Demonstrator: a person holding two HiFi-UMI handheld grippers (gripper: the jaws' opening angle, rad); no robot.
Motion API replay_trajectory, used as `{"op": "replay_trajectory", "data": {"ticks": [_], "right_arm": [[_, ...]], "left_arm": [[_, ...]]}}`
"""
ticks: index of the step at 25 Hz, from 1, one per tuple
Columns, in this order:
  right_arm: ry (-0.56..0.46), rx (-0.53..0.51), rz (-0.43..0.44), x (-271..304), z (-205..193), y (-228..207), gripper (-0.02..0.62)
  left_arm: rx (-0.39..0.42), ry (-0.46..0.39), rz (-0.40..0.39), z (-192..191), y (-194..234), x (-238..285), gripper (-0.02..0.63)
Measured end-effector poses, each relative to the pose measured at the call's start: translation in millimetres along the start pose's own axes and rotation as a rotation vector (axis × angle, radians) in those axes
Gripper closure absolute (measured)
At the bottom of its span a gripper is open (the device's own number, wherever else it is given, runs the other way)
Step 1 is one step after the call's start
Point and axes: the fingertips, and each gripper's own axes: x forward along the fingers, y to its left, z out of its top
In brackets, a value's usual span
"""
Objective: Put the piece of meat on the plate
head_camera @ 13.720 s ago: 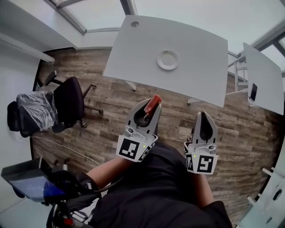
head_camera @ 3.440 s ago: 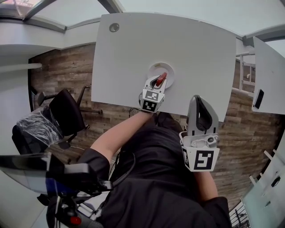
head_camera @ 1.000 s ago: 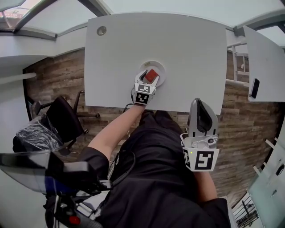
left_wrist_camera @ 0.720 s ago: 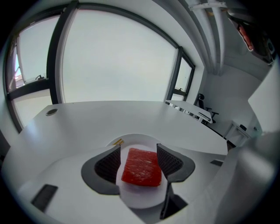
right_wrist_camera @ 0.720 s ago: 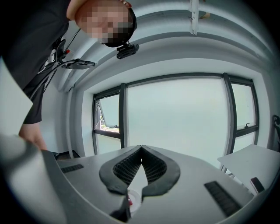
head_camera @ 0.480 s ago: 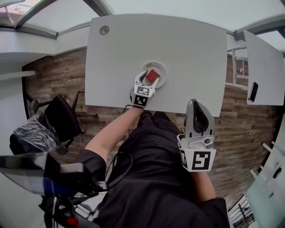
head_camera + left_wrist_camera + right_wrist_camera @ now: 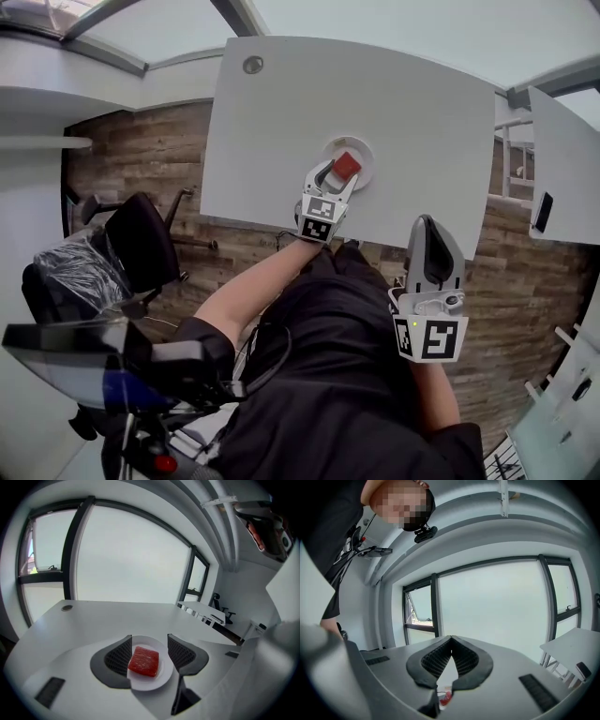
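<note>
On white table, plate holds meat, flanked by the spread left hand-held gripper.

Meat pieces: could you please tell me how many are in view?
1. The meat lies on the plate, between the open jaws of the left gripper. No other piece shows on the table.

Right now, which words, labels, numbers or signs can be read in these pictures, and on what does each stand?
None: no readable word, number or brand.
Left black-and-white marker cube: coded square pattern, not text.
Right black-and-white marker cube: likewise.
Dark flat device at far right: too small to read.
</note>
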Motion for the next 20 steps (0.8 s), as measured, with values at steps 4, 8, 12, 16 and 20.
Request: {"op": "replay_trajectory", "data": {"ticks": [4, 8, 12, 16, 20], "right_arm": [[-0.011, 0.003, 0.020, -1.8, 0.5, 6.6, 0.591], [-0.030, -0.005, 0.045, -3.4, 5.6, 17.7, 0.591], [-0.045, -0.018, 0.061, -5.6, 11.7, 21.3, 0.591], [-0.063, -0.019, 0.068, -5.7, 14.7, 21.6, 0.591], [-0.087, -0.011, 0.051, -16.4, 23.4, 17.7, 0.591]], "left_arm": [[-0.024, -0.053, 0.022, 18.2, -1.0, -16.1, 0.365], [-0.030, -0.095, 0.040, 30.7, -0.3, -34.6, 0.365], [-0.025, -0.140, 0.064, 44.3, -1.8, -50.7, 0.367], [-0.017, -0.166, 0.079, 55.1, -3.9, -61.2, 0.394], [0.002, -0.185, 0.086, 61.5, -16.8, -81.8, 0.497]]}}
